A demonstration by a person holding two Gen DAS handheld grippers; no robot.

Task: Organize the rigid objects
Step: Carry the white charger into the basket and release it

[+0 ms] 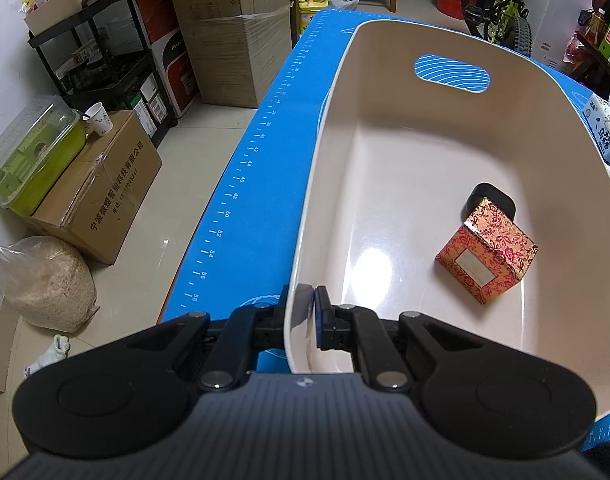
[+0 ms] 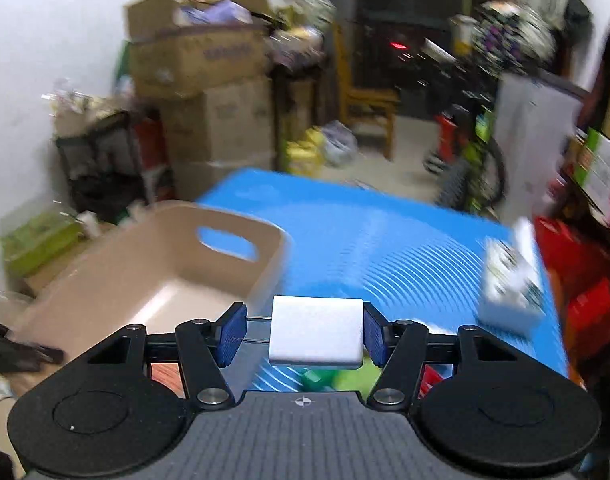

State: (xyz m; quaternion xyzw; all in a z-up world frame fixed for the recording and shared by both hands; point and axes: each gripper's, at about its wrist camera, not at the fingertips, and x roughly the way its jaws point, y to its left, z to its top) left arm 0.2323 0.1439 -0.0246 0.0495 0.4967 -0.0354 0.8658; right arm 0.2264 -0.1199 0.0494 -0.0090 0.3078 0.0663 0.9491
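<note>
My left gripper (image 1: 302,312) is shut on the near wall of a beige plastic bin (image 1: 337,128) that stands on the blue mat (image 1: 241,184). Inside the bin lie a red-and-gold floral box (image 1: 487,256) and, just behind it, a small black object (image 1: 493,196). My right gripper (image 2: 303,334) is raised above the mat (image 2: 385,240) and is shut on a white charger block (image 2: 317,330). The block's metal prongs reach to the left pad, and the right pad presses its other side. In the blurred right wrist view the bin (image 2: 117,272) lies ahead to the left.
A white printed pack (image 2: 509,292) lies at the mat's right edge, also seen as the pack (image 1: 607,128). Green and red items show under the right gripper. Cardboard boxes (image 1: 225,28), a black shelf cart (image 1: 101,52), a bicycle (image 1: 501,4) and a sack (image 1: 45,280) crowd the floor around the table.
</note>
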